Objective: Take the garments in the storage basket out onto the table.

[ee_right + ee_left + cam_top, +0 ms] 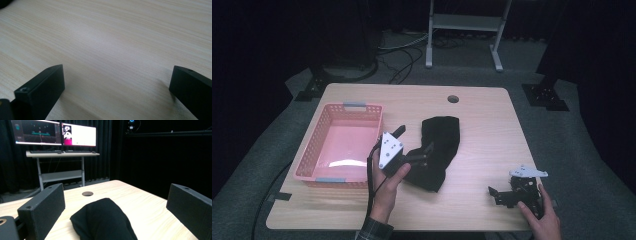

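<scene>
In the high view a light wooden table [472, 150] fills the middle of the frame. A black cloth [437, 150] lies crumpled near its centre, running from upper right to lower left. Left of it stands a pink plastic basket [319, 135] with slotted walls, nothing visible inside it.

The left gripper [414, 145] sits at the lower left end of the cloth, held by the person's left hand [387, 192], which comes up from the bottom edge with a plaid sleeve [373, 231] at the wrist. Its grey three-cornered plate faces upward, just right of the basket's near corner. In the left gripper view [115, 210] its two black jaws stand wide apart, one at the left edge and one at the right, with the cloth [102, 220] bulging up between them in the lower middle of the frame. The jaws straddle the cloth but do not pinch it; whether either jaw touches the fabric cannot be told. Beyond the cloth a round cable hole [87, 193] shows in the tabletop, and monitors [52, 132] glow on a desk at the upper left.

The right gripper [497, 194] rests low at the lower right of the table, well apart from the cloth, with the right hand [542, 215] behind it. In the right gripper view [116, 82] its jaws are spread wide over bare wood grain, holding nothing.
</scene>
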{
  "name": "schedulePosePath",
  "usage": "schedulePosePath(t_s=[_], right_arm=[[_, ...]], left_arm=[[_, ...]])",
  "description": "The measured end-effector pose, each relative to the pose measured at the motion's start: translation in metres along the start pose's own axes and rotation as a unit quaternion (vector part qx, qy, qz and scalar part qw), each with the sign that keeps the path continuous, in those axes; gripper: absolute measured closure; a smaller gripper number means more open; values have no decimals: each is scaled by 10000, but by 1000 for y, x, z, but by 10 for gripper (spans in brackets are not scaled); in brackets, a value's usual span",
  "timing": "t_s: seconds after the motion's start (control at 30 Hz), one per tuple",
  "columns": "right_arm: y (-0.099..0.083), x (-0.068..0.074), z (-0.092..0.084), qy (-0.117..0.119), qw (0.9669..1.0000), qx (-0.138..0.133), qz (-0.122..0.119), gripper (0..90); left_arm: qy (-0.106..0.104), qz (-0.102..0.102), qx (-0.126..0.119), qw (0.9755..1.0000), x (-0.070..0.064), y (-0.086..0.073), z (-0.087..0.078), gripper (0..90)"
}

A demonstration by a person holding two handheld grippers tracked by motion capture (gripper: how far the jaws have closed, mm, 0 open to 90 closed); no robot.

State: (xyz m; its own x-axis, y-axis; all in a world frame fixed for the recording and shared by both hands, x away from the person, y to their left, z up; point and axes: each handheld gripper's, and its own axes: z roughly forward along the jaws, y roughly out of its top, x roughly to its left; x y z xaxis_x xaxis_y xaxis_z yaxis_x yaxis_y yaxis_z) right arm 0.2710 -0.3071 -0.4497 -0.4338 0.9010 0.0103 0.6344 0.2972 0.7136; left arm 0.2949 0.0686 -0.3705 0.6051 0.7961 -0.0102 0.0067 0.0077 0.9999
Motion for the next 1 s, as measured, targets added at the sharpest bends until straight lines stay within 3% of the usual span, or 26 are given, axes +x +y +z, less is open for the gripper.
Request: schedulePosePath(t_s=[0.5,0.63,1.0], right_arm=[[0,0,0,0,10000,1,-1,0],[0,0,0,0,10000,1,0,0],[0,0,0,1,10000,1,0,0]], left_arm=[[-110,7,72,9999,-2,-45,-26,10],[-163,69,102,9998,-3,-53,-29,10],[-177,-13,187,9997,-6,-70,-32,10]])
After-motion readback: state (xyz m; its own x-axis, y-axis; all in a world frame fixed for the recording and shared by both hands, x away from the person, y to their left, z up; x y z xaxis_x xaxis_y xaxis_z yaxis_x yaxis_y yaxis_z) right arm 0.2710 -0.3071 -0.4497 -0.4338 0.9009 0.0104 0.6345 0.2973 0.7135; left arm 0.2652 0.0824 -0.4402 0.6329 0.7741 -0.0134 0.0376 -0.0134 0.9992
